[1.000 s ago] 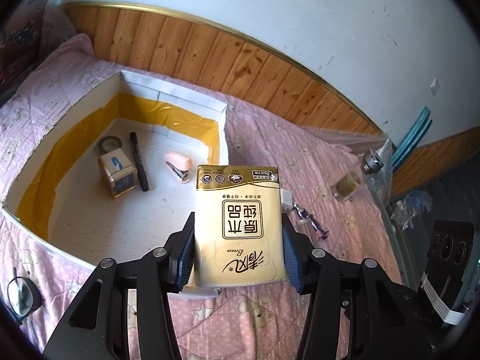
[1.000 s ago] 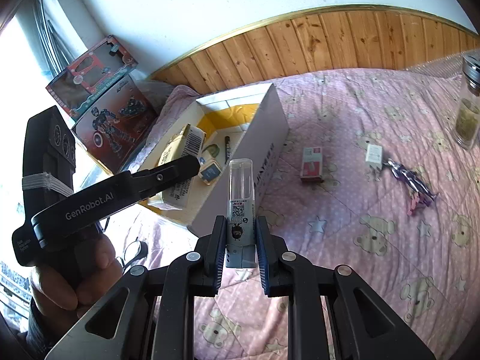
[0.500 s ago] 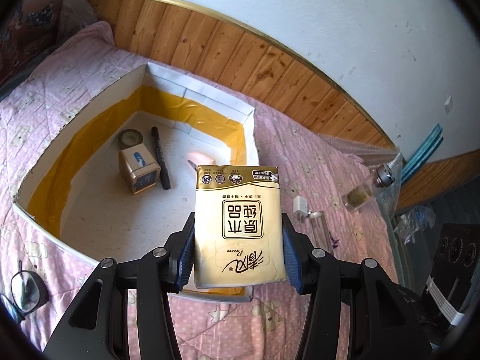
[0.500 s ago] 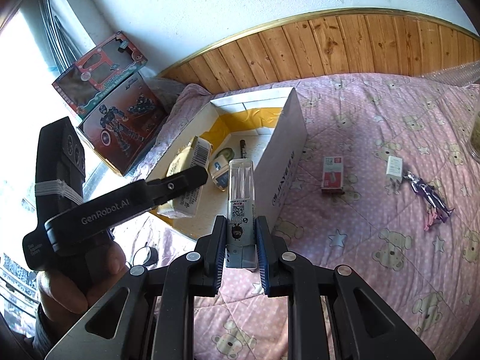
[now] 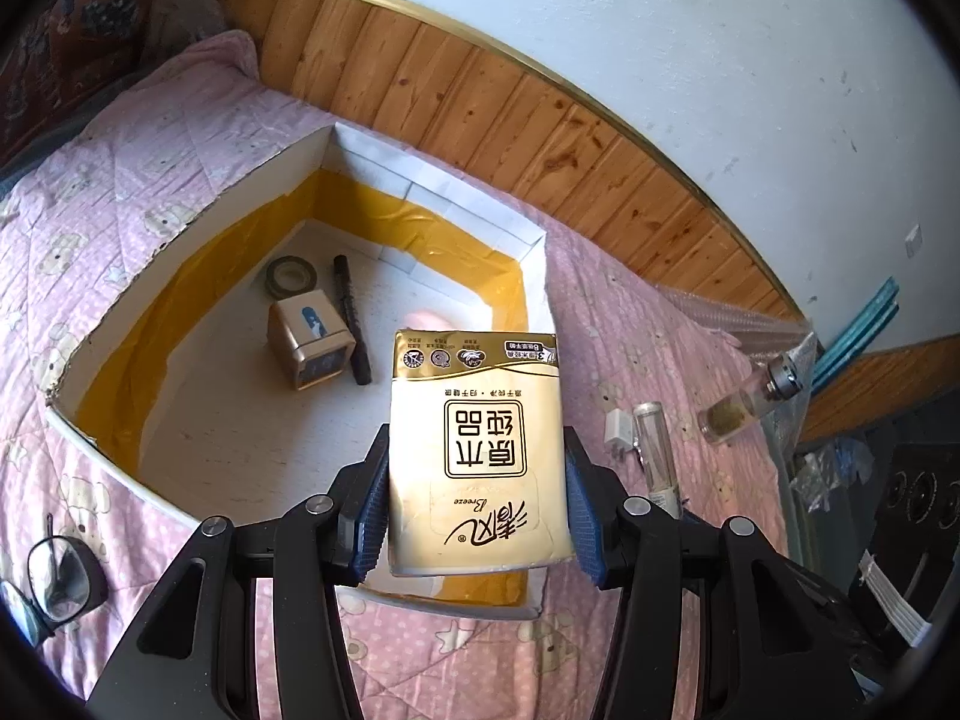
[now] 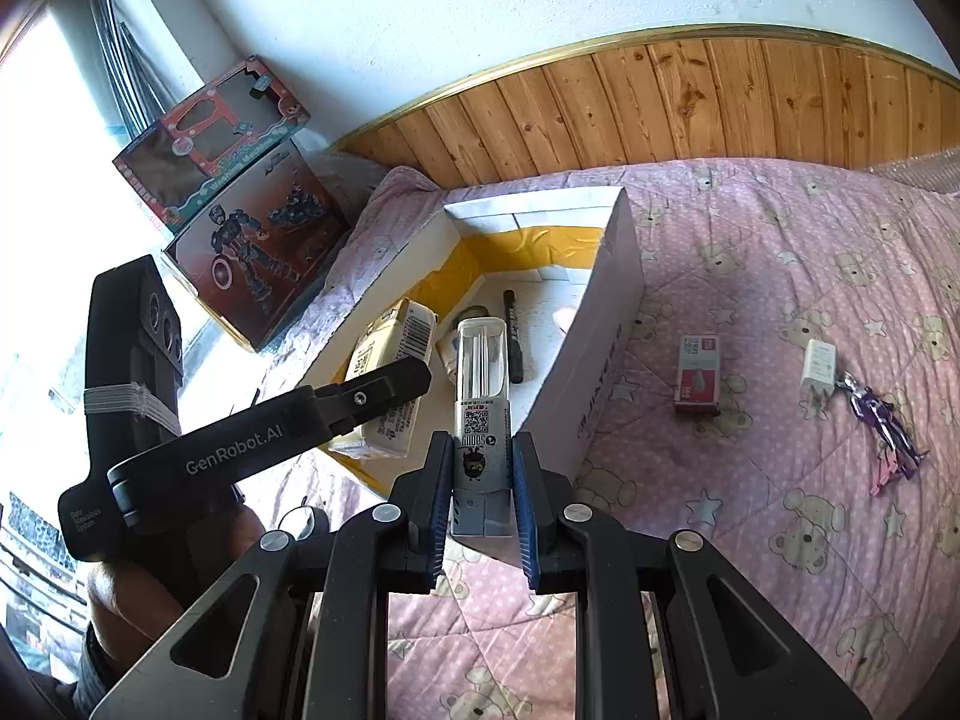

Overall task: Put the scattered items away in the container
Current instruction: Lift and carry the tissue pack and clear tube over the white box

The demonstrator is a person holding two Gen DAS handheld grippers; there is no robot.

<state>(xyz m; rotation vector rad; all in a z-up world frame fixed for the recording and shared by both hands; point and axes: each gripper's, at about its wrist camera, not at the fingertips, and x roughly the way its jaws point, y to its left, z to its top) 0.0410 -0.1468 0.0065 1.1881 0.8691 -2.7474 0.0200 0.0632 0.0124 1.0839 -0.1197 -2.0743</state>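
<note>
My left gripper (image 5: pixel 474 510) is shut on a gold tissue pack (image 5: pixel 477 444), held above the near part of the white box (image 5: pixel 180 192) with yellow tape inside. On the box floor lie a tape roll (image 5: pixel 290 273), a black marker (image 5: pixel 351 318) and a small tan carton (image 5: pixel 309 342); a pink item is mostly hidden behind the pack. My right gripper (image 6: pixel 480 498) is shut on a clear-capped tube (image 6: pixel 482 384), held near the box's (image 6: pixel 606 312) near corner. The same tube (image 5: pixel 654 456) shows right of the pack, and the tissue pack (image 6: pixel 390 384) shows over the box in the right wrist view.
On the pink quilt right of the box lie a small red-and-white carton (image 6: pixel 699 369), a white charger (image 6: pixel 817 366) and a purple figure (image 6: pixel 882 426). A glass bottle (image 5: pixel 744 402) lies near the wall. Spectacles (image 5: pixel 57 576) rest at the left. Toy boxes (image 6: pixel 240 204) stand beyond the box.
Both grippers have moved towards the box with their loads; the tissue pack now hangs further over the box interior, and the tube has come up to the box's near corner.
</note>
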